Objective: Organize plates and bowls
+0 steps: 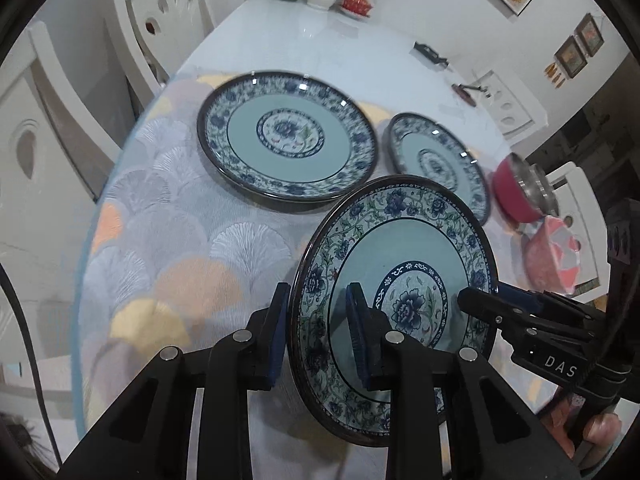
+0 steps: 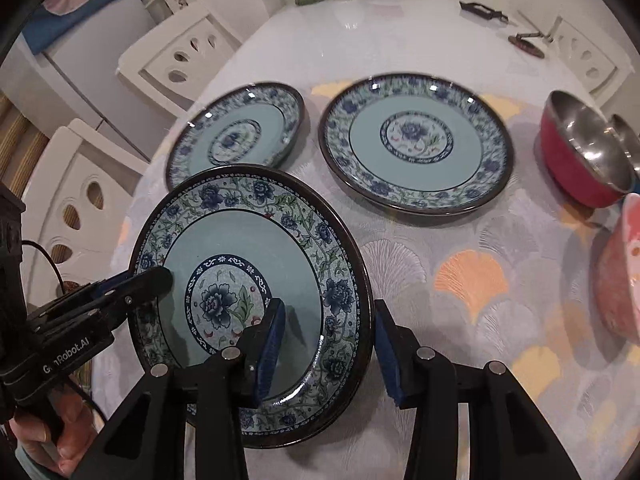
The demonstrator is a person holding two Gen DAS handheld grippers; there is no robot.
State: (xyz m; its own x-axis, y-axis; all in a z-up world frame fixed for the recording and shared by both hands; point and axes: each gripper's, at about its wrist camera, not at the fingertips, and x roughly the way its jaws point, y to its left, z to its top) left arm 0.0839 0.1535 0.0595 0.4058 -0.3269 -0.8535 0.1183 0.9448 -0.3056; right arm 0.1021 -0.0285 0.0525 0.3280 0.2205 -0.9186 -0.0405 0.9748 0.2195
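The left gripper (image 1: 318, 336), black with ribbed blue pads, is clenched on the near rim of the held plate (image 1: 400, 280), one pad under the rim and one on the glazed face; the right gripper (image 2: 330, 344), of the same build, grasps the opposite rim of that plate, its inner pad on the face and its outer pad at the dark outer edge, where contact cannot be told for certain; in the left wrist view the right gripper's fingers (image 1: 480, 300) reach in from the side over the plate's rim.

The held plate is round and shallow, glossy ceramic, with a dark rim, a band of blue flowers and green vines, a flat teal ring and a blue peony medallion at the centre; it is tilted, its face turned toward the cameras, above the tablecloth (image 2: 460, 280), a woven cloth with fan-shaped scallops in grey, white, peach and yellow.

Beyond the held plate lie a large plate (image 2: 416, 144) and a smaller plate (image 2: 236, 136) of the same pattern, both flat on the cloth, apart from each other; to the right of the held plate stand a red bowl (image 2: 576, 160) with a shiny steel lining and a pink bowl (image 2: 624, 268), matte and rounded.
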